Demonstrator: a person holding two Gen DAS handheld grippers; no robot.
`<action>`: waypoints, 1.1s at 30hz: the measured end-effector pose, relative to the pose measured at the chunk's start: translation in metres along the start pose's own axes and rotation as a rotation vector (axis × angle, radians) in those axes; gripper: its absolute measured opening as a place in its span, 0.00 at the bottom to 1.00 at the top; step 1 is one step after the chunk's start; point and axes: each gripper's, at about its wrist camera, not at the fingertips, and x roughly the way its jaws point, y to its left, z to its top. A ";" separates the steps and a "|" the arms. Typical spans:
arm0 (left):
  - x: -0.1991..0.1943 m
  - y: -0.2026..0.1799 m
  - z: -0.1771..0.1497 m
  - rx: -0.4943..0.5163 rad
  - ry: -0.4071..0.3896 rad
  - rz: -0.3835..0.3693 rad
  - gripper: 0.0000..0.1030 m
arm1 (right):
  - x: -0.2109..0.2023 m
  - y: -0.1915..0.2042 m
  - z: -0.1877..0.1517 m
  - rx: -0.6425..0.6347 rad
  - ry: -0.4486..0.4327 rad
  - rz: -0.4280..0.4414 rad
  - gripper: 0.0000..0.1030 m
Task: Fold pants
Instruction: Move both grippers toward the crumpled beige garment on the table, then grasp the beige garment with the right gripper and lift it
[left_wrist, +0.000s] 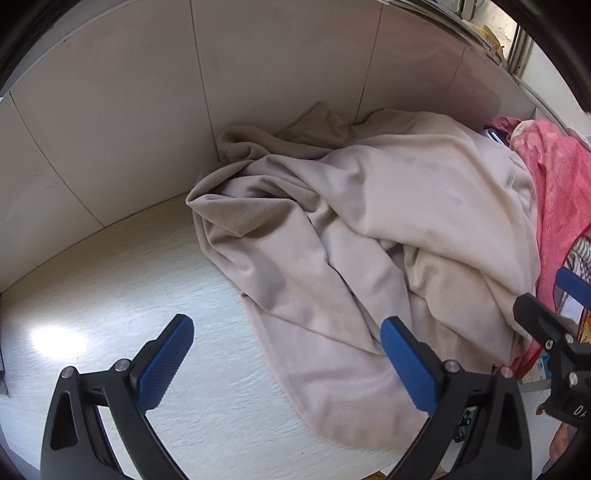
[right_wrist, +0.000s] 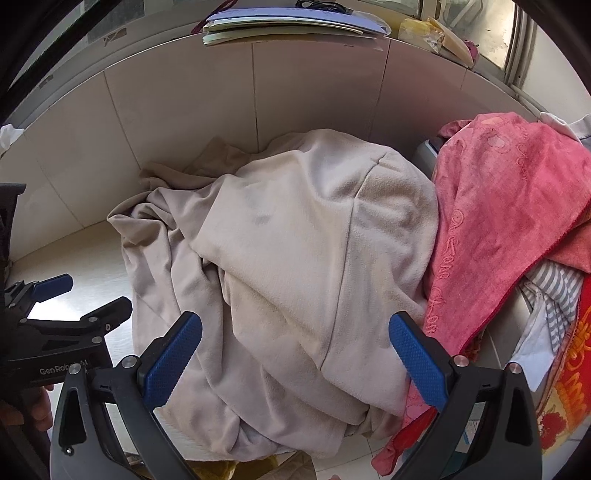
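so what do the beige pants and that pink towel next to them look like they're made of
Beige pants: apparently soft fleece or brushed knit, matte, with a fine nap and thick rounded folds. Pink towel: probably cotton terry, with a looped, fuzzy surface and script worked into the pile. Neither fibre is certain from looks alone.
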 end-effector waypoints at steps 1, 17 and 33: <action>0.001 0.000 0.001 -0.002 0.000 0.000 1.00 | 0.000 0.000 0.001 -0.005 0.000 0.001 1.00; 0.026 0.009 0.026 -0.025 -0.020 0.029 1.00 | 0.038 -0.027 0.044 -0.060 0.006 -0.053 0.82; 0.014 0.035 0.005 -0.069 -0.009 0.017 1.00 | 0.006 -0.026 0.036 -0.001 -0.097 0.142 0.07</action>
